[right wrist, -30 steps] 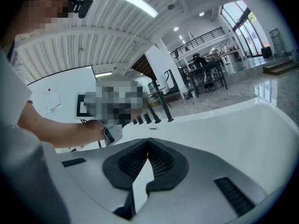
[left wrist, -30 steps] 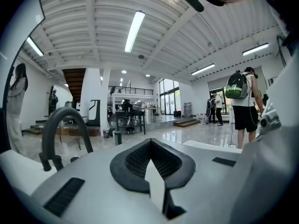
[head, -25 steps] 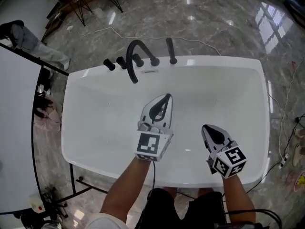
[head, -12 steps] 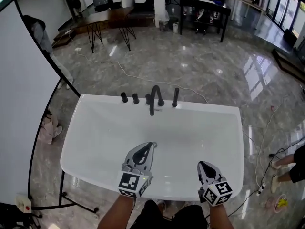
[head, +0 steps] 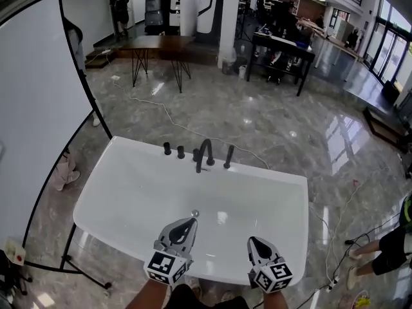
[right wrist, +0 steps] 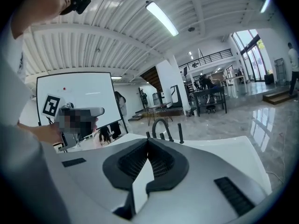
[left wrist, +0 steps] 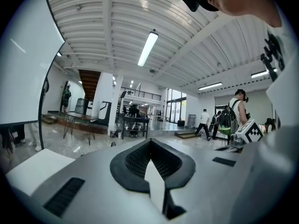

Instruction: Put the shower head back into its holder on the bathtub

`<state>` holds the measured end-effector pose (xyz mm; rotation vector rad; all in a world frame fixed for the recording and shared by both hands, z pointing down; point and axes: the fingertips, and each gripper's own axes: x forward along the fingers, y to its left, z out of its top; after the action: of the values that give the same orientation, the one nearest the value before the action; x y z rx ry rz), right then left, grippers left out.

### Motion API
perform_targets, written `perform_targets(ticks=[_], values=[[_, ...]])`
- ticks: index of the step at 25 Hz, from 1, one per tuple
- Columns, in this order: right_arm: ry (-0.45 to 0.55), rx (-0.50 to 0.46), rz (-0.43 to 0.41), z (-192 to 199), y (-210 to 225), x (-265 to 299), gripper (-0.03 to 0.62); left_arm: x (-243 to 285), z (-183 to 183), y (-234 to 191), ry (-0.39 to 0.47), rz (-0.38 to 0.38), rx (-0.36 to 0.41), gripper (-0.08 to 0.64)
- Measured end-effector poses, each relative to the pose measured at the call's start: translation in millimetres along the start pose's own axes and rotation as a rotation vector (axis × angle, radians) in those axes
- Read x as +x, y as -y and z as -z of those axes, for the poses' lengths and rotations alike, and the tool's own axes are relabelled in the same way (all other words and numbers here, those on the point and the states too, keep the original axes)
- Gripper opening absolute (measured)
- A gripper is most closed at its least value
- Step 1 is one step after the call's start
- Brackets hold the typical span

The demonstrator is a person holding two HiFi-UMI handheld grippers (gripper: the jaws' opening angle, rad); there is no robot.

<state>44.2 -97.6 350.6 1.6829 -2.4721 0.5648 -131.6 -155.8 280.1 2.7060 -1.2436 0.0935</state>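
The white bathtub (head: 129, 179) lies below me, with black fittings along its far rim. The slim black shower head (head: 228, 156) stands upright there, just right of the arched faucet (head: 205, 153); it shows again in the right gripper view as a shower head (right wrist: 180, 133). Both grippers hover over the tub's near rim, far from the fittings. My left gripper (head: 192, 220) is shut and empty, and its jaw tips meet at the left gripper (left wrist: 150, 141). My right gripper (head: 250, 240) is also shut with nothing in it, seen close as the right gripper (right wrist: 148, 143).
Two black knobs (head: 174, 150) sit left of the faucet, and a drain (head: 195, 213) marks the tub floor. A tall white panel (head: 38, 95) stands at the left. A cable (head: 164, 111) trails over the marble floor. Tables (head: 154, 44) stand behind; a person (head: 393, 250) is at the right edge.
Both grippers have risen and drawn back from over the tub's middle to its near rim. The head view has lifted, so the tub looks smaller. Both jaws stayed shut.
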Motion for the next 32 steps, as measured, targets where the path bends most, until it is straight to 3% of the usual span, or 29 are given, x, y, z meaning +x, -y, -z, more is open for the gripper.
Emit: perform_targets(ticks=[10, 17, 22, 27, 32], values=[[0.094, -0.025, -0.060, -53, 33, -128, 0.011, -46, -61, 142, 0.041, -0.032, -0.028, 0.018], [0.124, -0.051, -0.127, -67, 37, -193, 0.010, -83, -77, 206, 0.071, -0.071, -0.017, 0.018], [0.154, -0.082, -0.155, -88, 22, -208, 0.011, -110, -90, 217, 0.070, -0.099, 0.025, 0.018], [0.194, -0.141, -0.182, -117, 6, -219, 0.011, -123, -104, 210, 0.064, -0.114, 0.018, 0.018], [0.204, -0.255, -0.182, -133, -30, -225, 0.009, -149, -114, 195, 0.080, -0.092, 0.030, 0.018]])
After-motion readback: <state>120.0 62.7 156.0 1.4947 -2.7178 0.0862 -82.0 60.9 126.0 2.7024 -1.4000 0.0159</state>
